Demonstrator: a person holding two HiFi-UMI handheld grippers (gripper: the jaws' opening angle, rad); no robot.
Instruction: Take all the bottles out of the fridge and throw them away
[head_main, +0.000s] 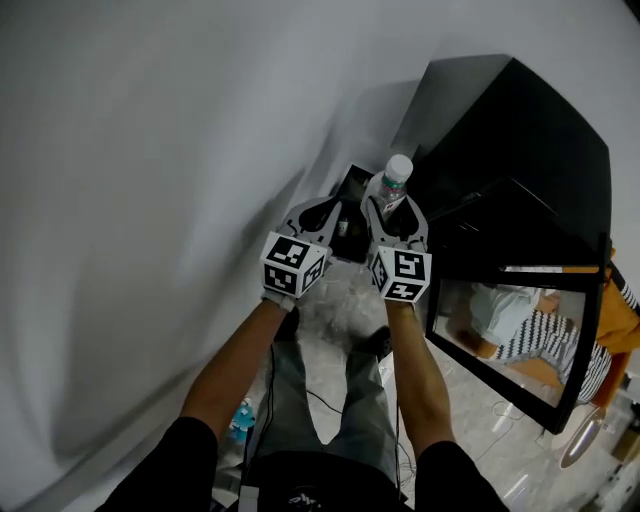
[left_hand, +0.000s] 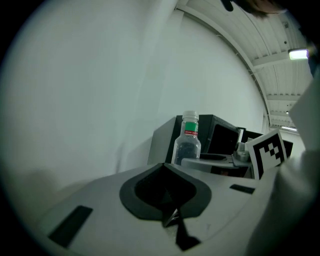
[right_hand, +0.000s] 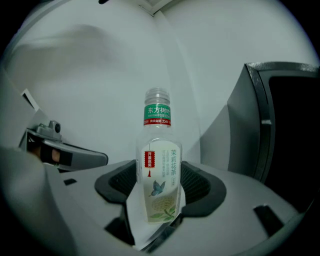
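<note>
Head and gripper views, bottle in hand. Your right gripper (head_main: 394, 209) has its jaws set wide and pressed on either side of the bottle (right_hand: 159, 172); the bottle stands upright between them, clear-bodied, with a green neck band and a butterfly label, its neck rising above the jaw tips. Your left gripper (left_hand: 163, 168) is level with it, just beside it, its jaws brought together on nothing. The black fridge (head_main: 540, 150) stands at right, its glass door (head_main: 520, 335) swung open; the white wall (head_main: 150, 150) fills the left.
</note>
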